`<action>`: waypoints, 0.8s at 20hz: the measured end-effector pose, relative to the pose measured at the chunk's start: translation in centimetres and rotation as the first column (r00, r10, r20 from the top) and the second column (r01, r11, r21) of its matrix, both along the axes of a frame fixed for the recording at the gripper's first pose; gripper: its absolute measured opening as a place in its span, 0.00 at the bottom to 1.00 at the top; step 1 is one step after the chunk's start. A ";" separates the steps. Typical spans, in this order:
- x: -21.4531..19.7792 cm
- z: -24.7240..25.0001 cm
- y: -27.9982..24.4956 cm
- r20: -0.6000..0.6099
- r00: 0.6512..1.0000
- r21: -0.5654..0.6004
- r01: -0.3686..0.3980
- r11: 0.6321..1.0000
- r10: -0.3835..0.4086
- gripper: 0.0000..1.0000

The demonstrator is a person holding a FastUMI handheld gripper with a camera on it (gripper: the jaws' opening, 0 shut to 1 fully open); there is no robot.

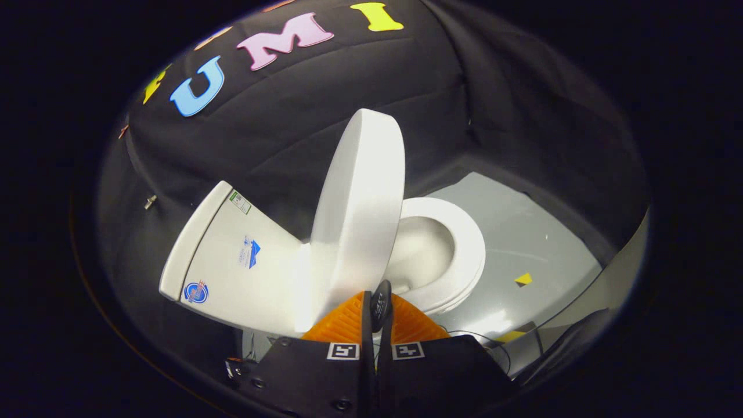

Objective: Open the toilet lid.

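A black cloth wall (278, 145) backs the toilet on a grey floor (522, 244). The lid (360, 209) stands raised, near upright, between tank (232, 255) and seat (458, 249). The gripper (377, 307) is clenched, fingers together at the lid's lower edge, pinching nothing I can make out. If not pushed past vertical, the lid could drop back; there is open room beside the bowl.

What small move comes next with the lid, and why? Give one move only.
Probably keep pushing the lid back toward the tank until it leans there. It stands raised, near upright, off the seat, with the bowl open, yet it hasn't reached the tank. The gripper looks shut, fingers together at the lid's lower edge, gripping nothing, so a gentle push seems enough.
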State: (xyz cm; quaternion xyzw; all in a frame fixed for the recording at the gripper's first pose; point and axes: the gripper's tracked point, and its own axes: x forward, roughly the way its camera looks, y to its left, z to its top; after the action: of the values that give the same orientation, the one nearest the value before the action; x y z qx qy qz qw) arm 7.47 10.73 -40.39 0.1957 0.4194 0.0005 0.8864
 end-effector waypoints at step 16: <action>0.1 7.6 13.5 0.187 0.978 -0.260 -0.038 0.965 0.089 0.05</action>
State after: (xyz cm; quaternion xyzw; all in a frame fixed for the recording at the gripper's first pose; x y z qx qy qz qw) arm 7.60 24.20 -32.74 0.0654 0.3321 -0.0056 0.9410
